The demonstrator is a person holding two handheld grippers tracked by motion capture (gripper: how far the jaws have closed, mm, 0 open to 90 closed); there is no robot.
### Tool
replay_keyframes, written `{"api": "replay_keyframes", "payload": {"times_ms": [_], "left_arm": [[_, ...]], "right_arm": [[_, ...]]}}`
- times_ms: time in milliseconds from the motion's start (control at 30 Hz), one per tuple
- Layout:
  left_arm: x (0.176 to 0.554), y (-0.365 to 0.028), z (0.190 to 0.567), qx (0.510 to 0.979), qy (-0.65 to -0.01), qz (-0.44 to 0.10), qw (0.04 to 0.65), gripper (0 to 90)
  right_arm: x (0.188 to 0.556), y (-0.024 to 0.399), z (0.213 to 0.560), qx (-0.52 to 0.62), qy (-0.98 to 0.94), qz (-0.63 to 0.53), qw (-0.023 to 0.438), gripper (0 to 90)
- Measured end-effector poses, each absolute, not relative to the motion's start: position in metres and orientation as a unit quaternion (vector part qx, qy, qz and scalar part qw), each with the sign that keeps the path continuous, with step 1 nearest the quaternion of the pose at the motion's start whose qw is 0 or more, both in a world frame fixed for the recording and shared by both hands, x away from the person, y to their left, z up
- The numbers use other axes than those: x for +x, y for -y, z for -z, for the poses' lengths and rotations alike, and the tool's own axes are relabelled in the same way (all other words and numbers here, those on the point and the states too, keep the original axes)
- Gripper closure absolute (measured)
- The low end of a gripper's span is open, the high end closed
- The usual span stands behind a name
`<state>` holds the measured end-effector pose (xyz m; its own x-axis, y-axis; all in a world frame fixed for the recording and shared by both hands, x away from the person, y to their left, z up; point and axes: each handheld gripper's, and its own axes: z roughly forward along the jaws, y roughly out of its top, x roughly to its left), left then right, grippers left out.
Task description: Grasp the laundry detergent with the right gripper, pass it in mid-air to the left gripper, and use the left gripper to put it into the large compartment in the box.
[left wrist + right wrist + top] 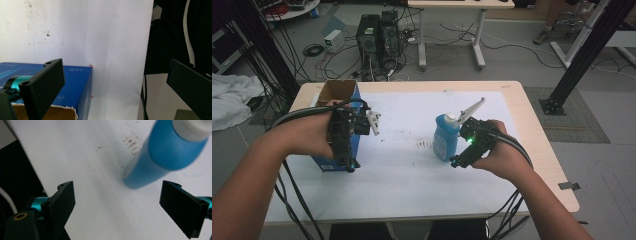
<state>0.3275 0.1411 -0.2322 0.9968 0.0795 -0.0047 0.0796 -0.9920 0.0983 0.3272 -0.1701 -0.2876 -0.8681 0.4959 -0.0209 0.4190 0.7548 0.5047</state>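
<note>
One blue bottle [445, 138], one blue box [343, 107], two tongs open.

The blue bottle [162, 157] is motion-blurred, its white cap [193, 126] cut by the frame edge — label unreadable.

Bare forearms, no sleeves; left gripper [346, 137] and right gripper [473, 142] black-bodied, flat black jaws, teal fittings, black trailing cables, green light on right.

I see a blue bottle [445, 140] with a white cap. The box [354, 112] is blue outside, brown inside. The table sheet [412, 175] is white with dark smudges.
</note>
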Motion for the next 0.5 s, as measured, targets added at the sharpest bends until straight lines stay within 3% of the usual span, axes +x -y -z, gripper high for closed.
{"api": "replay_keyframes", "payload": {"times_ms": [500], "left_arm": [[0.322, -0.148, 0.236, 0.998, -0.04, -0.002, 0.052, 1.7]], "right_arm": [[0.342, 0.169, 0.334, 0.357, -0.885, -0.278, 0.114, 12.3]]}}
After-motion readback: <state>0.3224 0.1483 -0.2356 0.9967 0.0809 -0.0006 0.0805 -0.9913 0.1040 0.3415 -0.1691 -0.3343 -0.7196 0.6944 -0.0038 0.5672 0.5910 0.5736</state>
